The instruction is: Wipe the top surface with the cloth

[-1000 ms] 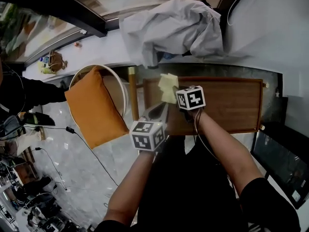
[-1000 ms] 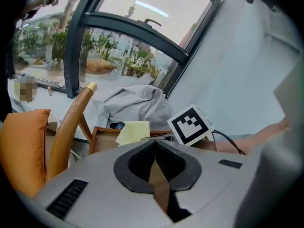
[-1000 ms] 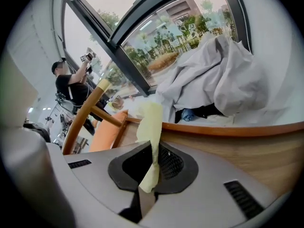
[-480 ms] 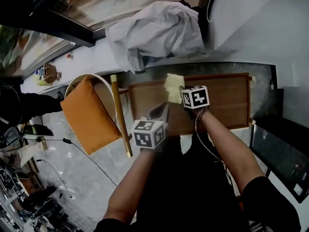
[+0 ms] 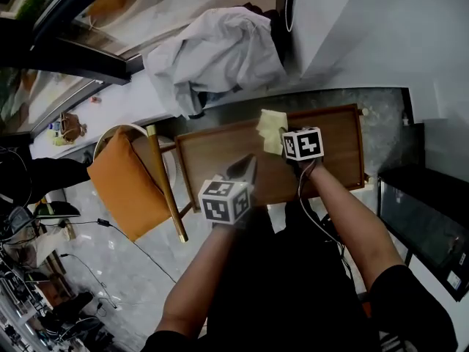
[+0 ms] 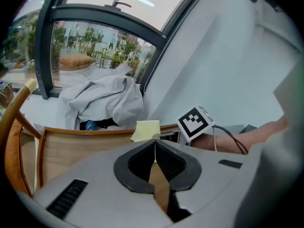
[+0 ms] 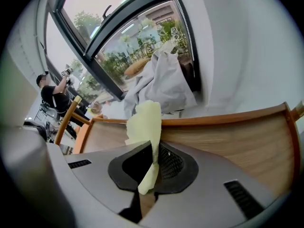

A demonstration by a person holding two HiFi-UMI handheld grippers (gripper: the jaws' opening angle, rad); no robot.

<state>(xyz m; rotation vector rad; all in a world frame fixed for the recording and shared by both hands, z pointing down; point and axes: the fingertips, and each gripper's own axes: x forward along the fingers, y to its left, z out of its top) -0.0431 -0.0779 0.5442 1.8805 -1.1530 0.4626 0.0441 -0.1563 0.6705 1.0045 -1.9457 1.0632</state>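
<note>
In the head view, the right gripper holds the yellow cloth at the far part of the wooden surface, with the left gripper near it. The left gripper view shows its jaws pressed together with nothing between them. The right gripper view shows its jaws clamped on the cloth, which sticks up past them.

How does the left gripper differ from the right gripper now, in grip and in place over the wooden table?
The left gripper has its jaws together with nothing between them; the right gripper is shut on the yellow cloth. In the head view the left gripper sits by the near edge of the wooden table, the right gripper farther in, toward its far edge. Both are closed and point across the table.
</note>
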